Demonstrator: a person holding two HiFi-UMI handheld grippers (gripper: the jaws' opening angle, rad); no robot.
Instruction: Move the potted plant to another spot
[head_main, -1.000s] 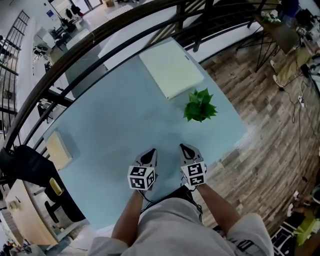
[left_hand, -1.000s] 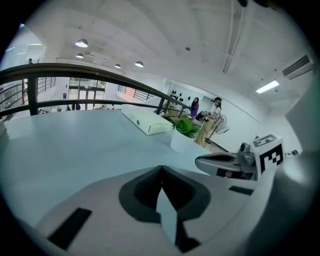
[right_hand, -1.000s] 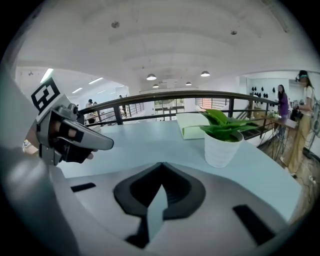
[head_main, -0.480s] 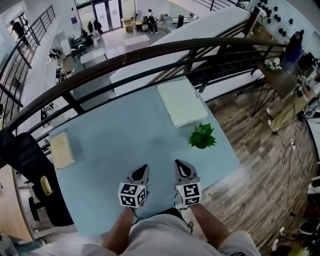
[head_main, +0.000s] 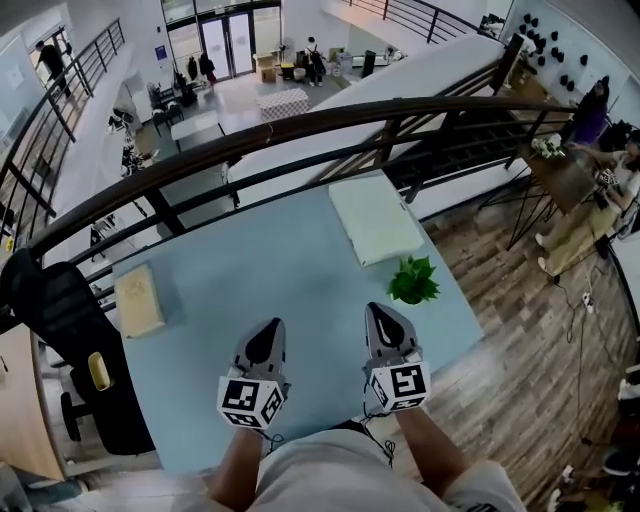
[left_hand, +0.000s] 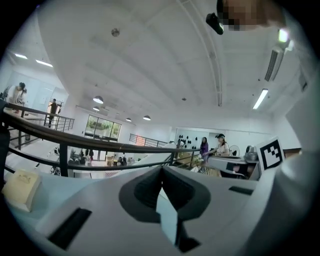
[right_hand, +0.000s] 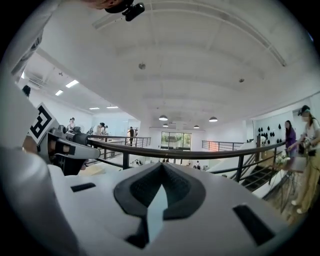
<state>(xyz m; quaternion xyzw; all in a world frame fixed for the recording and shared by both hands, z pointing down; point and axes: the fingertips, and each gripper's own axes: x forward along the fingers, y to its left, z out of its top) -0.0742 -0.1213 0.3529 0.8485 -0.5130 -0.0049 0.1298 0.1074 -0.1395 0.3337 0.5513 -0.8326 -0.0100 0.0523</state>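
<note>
Both tools have come up from low over the table (head_main: 250, 280) and now point out towards the railing (head_main: 300, 125); their own views show hall and ceiling rather than tabletop. The left gripper (head_main: 268, 328) has its jaws together on nothing, and so does the right gripper (head_main: 380, 312). The potted plant (head_main: 413, 281) has not shifted. It stands near the table's right edge, just beside the near corner of the pale pad (head_main: 375, 218), ahead and to the right of the right gripper. Its pot is probably hidden under the leaves. The move has therefore not begun, and the right gripper must open and come down first.
</note>
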